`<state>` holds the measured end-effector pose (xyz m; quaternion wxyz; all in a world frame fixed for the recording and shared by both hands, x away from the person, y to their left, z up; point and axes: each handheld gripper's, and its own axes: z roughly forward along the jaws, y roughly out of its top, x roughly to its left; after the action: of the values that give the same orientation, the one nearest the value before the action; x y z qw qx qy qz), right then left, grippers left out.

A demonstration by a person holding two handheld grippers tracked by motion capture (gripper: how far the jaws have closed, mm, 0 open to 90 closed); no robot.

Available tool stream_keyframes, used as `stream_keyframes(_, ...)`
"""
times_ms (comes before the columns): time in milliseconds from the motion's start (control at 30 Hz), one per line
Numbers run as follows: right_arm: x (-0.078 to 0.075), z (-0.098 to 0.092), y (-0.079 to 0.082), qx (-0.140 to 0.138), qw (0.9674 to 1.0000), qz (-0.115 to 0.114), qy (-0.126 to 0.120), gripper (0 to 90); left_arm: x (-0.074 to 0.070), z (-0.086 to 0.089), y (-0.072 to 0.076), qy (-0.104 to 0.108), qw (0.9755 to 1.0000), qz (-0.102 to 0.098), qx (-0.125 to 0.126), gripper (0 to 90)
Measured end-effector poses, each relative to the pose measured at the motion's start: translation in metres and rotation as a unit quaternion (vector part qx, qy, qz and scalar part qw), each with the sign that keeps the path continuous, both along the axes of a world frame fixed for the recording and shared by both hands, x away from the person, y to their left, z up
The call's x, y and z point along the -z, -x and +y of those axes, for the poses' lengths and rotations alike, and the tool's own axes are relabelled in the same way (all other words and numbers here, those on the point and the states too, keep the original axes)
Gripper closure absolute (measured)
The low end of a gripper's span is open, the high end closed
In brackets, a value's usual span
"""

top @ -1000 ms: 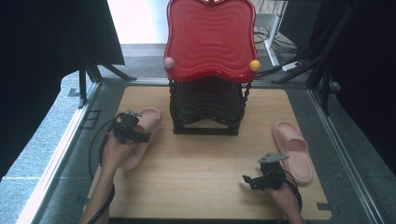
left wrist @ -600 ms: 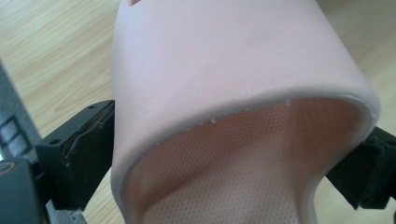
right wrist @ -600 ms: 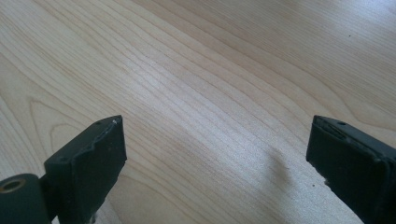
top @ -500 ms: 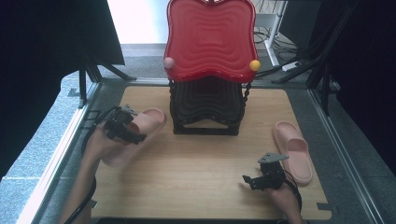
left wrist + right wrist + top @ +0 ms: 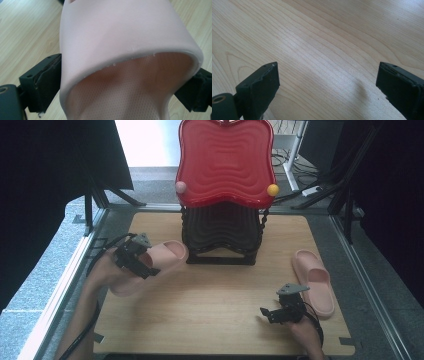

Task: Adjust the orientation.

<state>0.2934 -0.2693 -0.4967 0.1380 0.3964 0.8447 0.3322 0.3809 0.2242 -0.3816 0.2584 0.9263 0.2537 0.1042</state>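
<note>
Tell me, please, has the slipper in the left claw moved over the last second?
Yes. The pink slipper held by the left claw has moved toward the black rack, its toe now nearer the rack's base.

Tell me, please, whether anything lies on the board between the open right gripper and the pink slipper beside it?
Nothing visible does. In the high view the right gripper sits just left of the pink slipper, with bare wooden board around it. Its jaws point away from that slipper, so it would need to turn.
</note>
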Motion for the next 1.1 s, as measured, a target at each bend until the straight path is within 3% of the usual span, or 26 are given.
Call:
stream_keyframes(133, 0.0, 0.0, 0.0, 0.003, 1.0, -0.001, -0.001, 5.2, 0.0, -0.01, -0.002, -0.004, 0.9997, -0.002, 0.024, 6.1)
stream_keyframes(300, -0.001, -0.001, 0.0, 0.003, 1.0, -0.001, -0.003, 5.2, -0.001, -0.023, -0.004, -0.002, 0.9993, -0.003, 0.036, 6.0)
stream_keyframes(400, -0.001, -0.001, 0.0, 0.002, 1.0, -0.001, -0.002, 5.3, -0.001, -0.032, -0.007, -0.003, 0.9993, -0.003, 0.038, 6.0)
stream_keyframes(667, -0.001, -0.002, 0.0, 0.001, 1.0, -0.003, -0.003, 5.3, 0.002, -0.055, -0.011, 0.018, 0.9994, -0.003, 0.028, 6.0)
stream_keyframes(900, -0.001, -0.002, 0.0, 0.0, 1.0, -0.002, -0.003, 5.4, 0.004, -0.072, -0.011, 0.048, 0.9988, -0.003, -0.011, 5.9)
stream_keyframes(1100, -0.001, -0.002, 0.0, 0.002, 1.0, -0.002, -0.002, 5.4, 0.006, -0.085, -0.01, 0.073, 0.9952, -0.013, -0.064, 5.8)
